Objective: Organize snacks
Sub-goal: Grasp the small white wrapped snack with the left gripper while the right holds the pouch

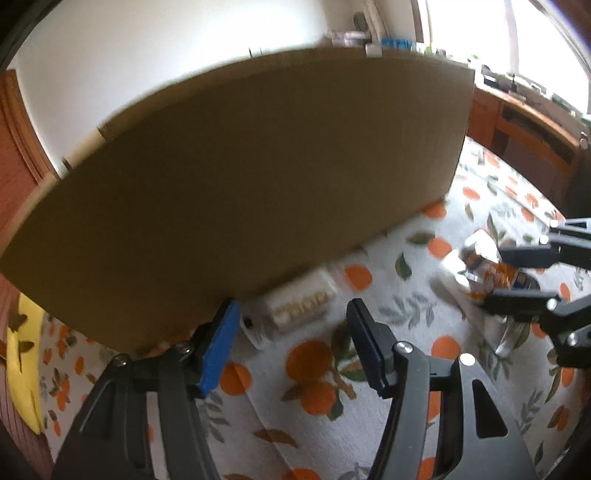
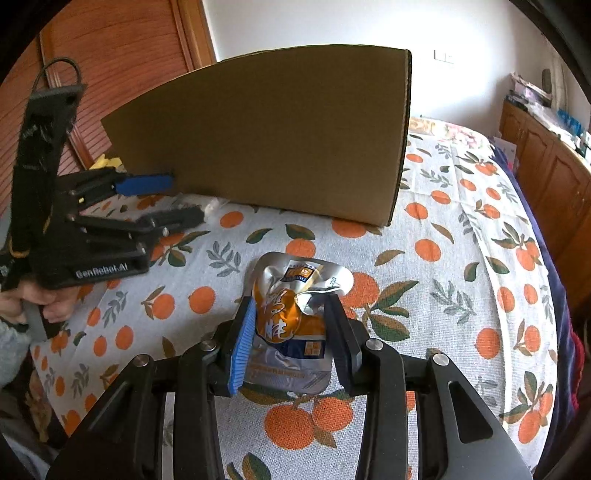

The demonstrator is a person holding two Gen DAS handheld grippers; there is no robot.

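Right jaws (image 2: 291, 339) clench an orange-silver pouch (image 2: 291, 317); "GenRobot.AI"-marked left jaws (image 1: 291, 347) gape empty.

Window (image 1: 476, 33) glare, blurred left view, shadowed box (image 1: 258, 177), fisheye-curved edges.

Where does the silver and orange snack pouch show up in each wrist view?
Left wrist view: the snack pouch sits at the right edge, blurred, between the right gripper fingers.
Right wrist view: the pouch is low at centre, crumpled between that gripper's pads.
Shared landmark: the upright cardboard box on the orange-print cloth.
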